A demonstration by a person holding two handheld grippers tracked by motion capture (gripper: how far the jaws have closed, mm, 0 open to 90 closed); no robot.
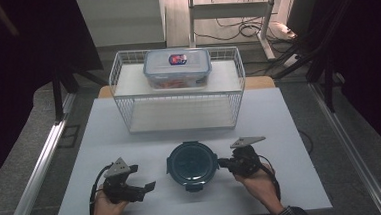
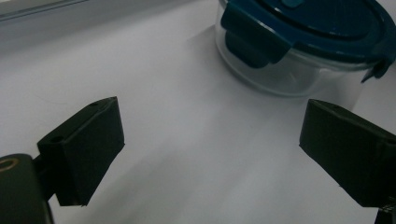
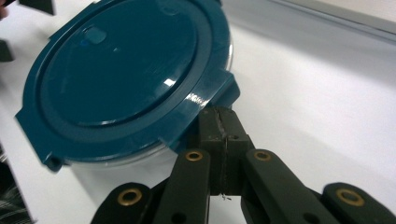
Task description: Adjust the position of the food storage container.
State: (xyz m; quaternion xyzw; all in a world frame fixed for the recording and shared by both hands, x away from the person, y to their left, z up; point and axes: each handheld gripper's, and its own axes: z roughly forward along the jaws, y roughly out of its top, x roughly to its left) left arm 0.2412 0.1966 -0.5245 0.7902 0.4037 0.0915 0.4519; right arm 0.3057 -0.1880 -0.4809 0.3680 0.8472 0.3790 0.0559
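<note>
The right gripper [image 1: 224,162], jaws pressed together with nothing between them, points left, its tips at the right clip of the round container [image 1: 192,163]. The left gripper [image 1: 144,185] rests gaping near the container's left. The container sits upright, lid up, mid-table, with no long axis.

No writing is legible; the red-and-blue label [image 1: 177,59] on the rectangular container's lid [image 1: 176,61] is too small.

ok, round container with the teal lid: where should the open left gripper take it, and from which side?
Probably across the clear wall of the round container, below the lid, coming in level from its left. The left gripper stands open on that side. The lid overhangs, and its latch tabs stick out, so go between the tabs.
</note>
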